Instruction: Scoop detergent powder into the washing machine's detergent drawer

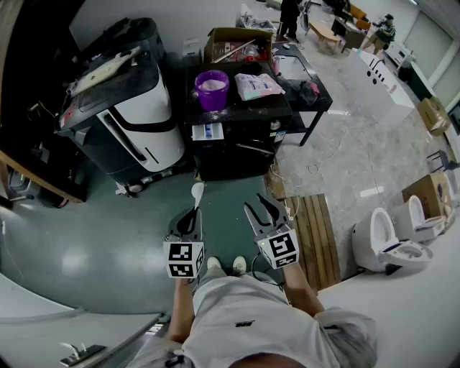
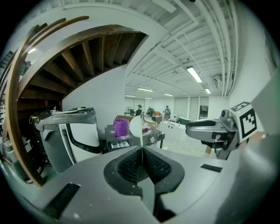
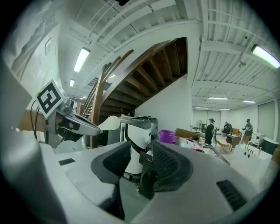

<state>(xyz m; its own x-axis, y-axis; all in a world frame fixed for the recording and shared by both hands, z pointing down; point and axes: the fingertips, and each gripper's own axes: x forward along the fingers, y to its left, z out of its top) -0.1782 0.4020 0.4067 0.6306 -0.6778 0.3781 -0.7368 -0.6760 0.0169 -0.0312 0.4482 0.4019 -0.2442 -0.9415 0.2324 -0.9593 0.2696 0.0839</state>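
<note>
I stand on the floor a few steps from the white and black washing machine point(image 1: 133, 108). My left gripper point(image 1: 192, 215) is shut on the handle of a white spoon point(image 1: 198, 191), whose empty bowl points toward the machine. In the left gripper view the spoon point(image 2: 135, 127) stands upright between the closed jaws. My right gripper point(image 1: 260, 208) hangs open beside it with nothing between its fingers. A purple tub point(image 1: 212, 88) holding white powder and a pink detergent bag point(image 1: 257, 85) sit on the black table point(image 1: 237, 118). I cannot pick out the detergent drawer.
A cardboard box point(image 1: 237, 43) stands at the back of the table. A wooden pallet point(image 1: 313, 237) lies on the floor to my right, with two white toilets point(image 1: 392, 241) beyond it. A dark wooden stair point(image 3: 131, 70) rises on the left. People stand far off point(image 1: 291, 18).
</note>
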